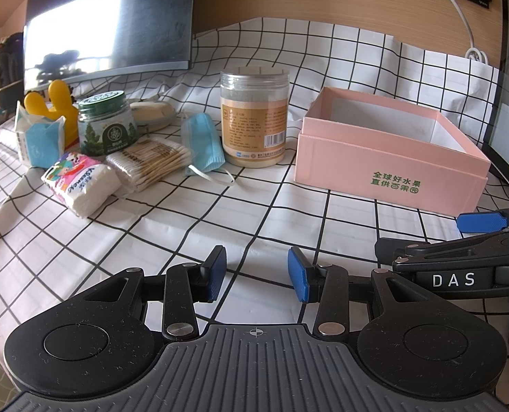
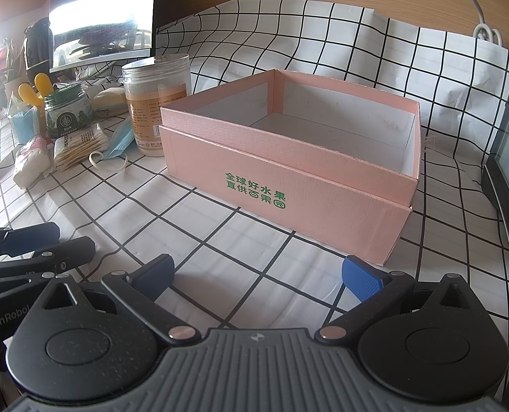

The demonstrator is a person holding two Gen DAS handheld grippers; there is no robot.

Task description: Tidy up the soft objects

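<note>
An open pink box (image 1: 385, 158) with green lettering stands empty on the checked cloth; it fills the right wrist view (image 2: 289, 178). Left of it lie a blue face mask (image 1: 203, 144), a pack of cotton swabs (image 1: 151, 163), a pink tissue pack (image 1: 79, 182) and a blue-white tissue pack (image 1: 40, 137). The mask (image 2: 119, 144), swabs (image 2: 77, 147) and tissue pack (image 2: 31, 161) also show in the right wrist view. My left gripper (image 1: 256, 274) is open and empty above the cloth, near the front. My right gripper (image 2: 258, 274) is open and empty in front of the box.
A clear plastic jar (image 1: 254, 116) of beige powder stands between the mask and the box. A green-lidded jar (image 1: 105, 122), a yellow toy (image 1: 53, 103) and a beige pouch (image 1: 153, 111) stand behind the soft items. A monitor (image 1: 106, 24) stands at the back left.
</note>
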